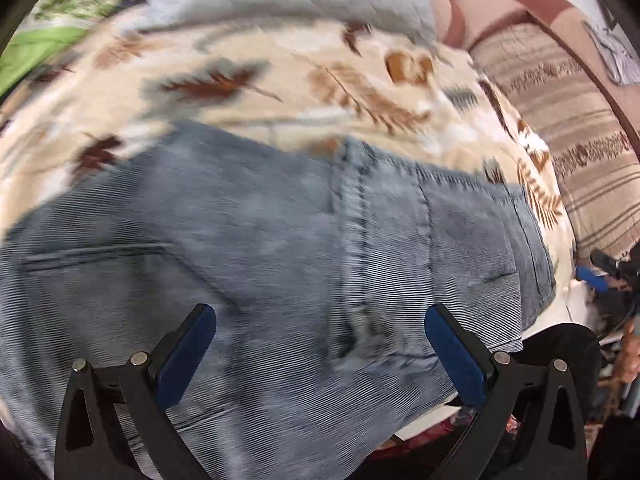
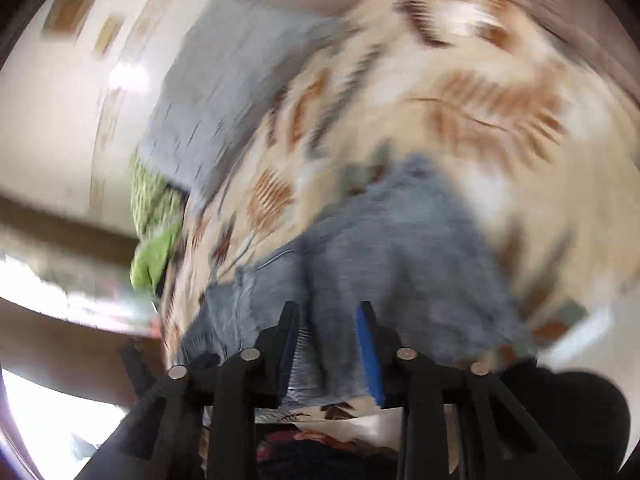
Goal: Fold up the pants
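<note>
Pants (image 1: 248, 248) of faded blue-grey ribbed denim lie spread on a cream blanket printed with brown and grey leaves (image 1: 280, 68). In the left wrist view they fill the space ahead of and beneath the left gripper (image 1: 320, 320), whose blue-padded jaws stand wide apart with nothing between them; a stitched seam runs away from the gap, nearer the right-hand pad, and a pocket edge shows beyond the left-hand pad. In the right wrist view, which is badly blurred, the right gripper (image 2: 329, 312) has its jaws partly parted, and a fold of the pants lies between the pads; the pads seem to stand clear of the cloth rather than pinching it.
</note>
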Demonstrator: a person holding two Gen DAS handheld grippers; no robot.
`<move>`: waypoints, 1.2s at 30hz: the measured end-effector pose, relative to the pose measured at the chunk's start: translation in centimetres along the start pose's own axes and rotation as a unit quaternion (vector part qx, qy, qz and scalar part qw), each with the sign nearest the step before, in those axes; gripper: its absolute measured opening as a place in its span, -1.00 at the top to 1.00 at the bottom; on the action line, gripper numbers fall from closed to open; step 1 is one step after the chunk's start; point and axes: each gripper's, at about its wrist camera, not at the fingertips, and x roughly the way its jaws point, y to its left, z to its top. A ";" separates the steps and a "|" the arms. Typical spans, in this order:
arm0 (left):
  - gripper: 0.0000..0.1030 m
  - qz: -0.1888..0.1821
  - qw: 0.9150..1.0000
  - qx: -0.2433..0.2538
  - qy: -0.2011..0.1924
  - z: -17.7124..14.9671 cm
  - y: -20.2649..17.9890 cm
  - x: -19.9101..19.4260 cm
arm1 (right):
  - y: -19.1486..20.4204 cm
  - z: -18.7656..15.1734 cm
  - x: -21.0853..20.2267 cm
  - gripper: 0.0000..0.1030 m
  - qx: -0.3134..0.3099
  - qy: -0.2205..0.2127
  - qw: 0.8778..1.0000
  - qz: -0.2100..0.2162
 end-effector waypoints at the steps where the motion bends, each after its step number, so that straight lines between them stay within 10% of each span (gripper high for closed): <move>1: -1.00 0.000 1.000 -0.001 0.008 0.0 -0.4 0.6 | -1.2 -0.3 -0.4 -0.07 0.024 -0.004 1.000 0.000; 4: -0.98 0.013 1.000 0.020 0.000 -0.1 -1.7 1.0 | -5.3 -1.3 -1.0 -0.11 0.082 -0.006 0.997 0.004; 14: 0.51 -0.014 1.000 0.018 0.000 0.1 -2.2 0.7 | -8.7 -1.8 1.6 -0.06 0.128 -0.037 0.991 -0.024; 17: 0.61 -0.022 1.000 0.015 -0.003 -0.1 -2.2 0.2 | -7.6 -2.1 1.8 0.50 0.110 -0.061 0.991 -0.035; 36: 0.81 -0.067 0.997 -0.040 -0.004 -2.4 -0.1 -1.5 | 8.1 -4.5 1.1 0.58 -0.126 -0.097 0.987 0.029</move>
